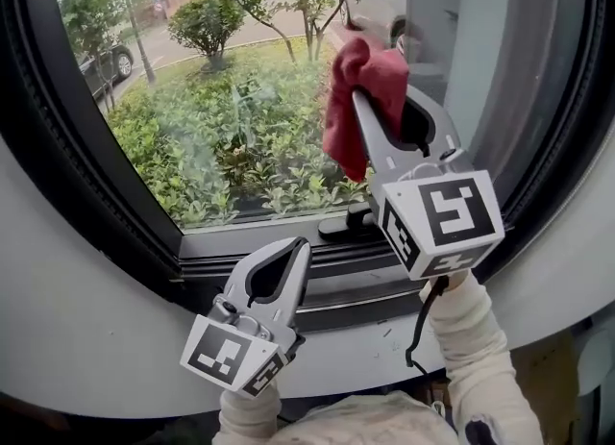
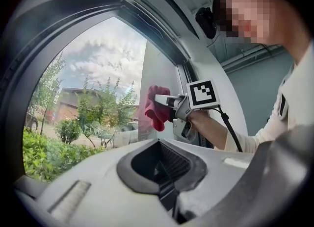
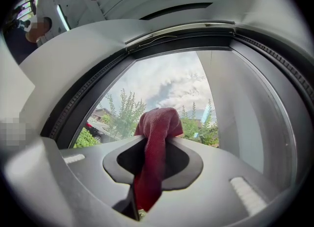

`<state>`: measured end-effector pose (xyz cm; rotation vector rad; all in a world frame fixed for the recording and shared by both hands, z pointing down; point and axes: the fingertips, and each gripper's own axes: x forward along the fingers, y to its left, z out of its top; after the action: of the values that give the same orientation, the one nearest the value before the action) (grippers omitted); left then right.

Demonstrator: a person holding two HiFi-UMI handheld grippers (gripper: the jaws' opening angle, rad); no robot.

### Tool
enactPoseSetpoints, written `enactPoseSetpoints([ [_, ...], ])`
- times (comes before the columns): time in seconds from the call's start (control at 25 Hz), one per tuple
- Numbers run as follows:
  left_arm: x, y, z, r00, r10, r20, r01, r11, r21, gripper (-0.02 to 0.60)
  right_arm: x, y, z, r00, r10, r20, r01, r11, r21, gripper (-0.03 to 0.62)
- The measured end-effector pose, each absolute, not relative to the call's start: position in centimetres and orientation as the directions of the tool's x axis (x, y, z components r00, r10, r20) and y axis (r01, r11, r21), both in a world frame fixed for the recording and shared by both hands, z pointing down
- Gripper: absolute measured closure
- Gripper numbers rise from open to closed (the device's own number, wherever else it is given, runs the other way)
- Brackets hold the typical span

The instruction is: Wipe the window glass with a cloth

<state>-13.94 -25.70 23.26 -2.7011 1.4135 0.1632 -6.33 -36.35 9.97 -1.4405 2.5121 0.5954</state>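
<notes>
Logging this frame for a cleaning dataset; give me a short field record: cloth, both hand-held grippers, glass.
cloth: red, hanging from right jaws, raised before the glass
right hand-held gripper: shut on cloth
left hand-held gripper: shut, empty, low by the frame
glass: shrubs show through

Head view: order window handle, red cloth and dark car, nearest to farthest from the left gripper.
1. Window handle, on the frame just right of the left gripper.
2. Red cloth, higher up, in the right gripper.
3. Dark car, outside, upper left.
</notes>
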Motion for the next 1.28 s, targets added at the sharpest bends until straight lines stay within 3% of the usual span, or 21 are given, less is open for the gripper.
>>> enactPoseSetpoints([
  [0.4, -12.2, -26.1, 24.4, 0.577, -0.809, -0.115, -0.816, -0.577, -0.031, 0.581, -5.6, -36.6, 13.8, -0.511, -0.794, -0.329, -0.854, 0.427, 0.296, 0.49],
  [1.08, -2.6, -28.9, 23.6, 0.641, -0.758, -0.122, -0.767, -0.639, -0.056, 0.581, 7.1, -39.2, 14.7, -0.436, -0.843, -0.314, -0.895, 0.371, 0.245, 0.487],
  [1.28, -0.7, -29.0, 23.3, 0.643, -0.755, -0.128, -0.765, -0.641, -0.058, 0.581, 7.9, -39.2, 14.6, -0.481, -0.822, -0.305, -0.874, 0.423, 0.237, 0.49],
])
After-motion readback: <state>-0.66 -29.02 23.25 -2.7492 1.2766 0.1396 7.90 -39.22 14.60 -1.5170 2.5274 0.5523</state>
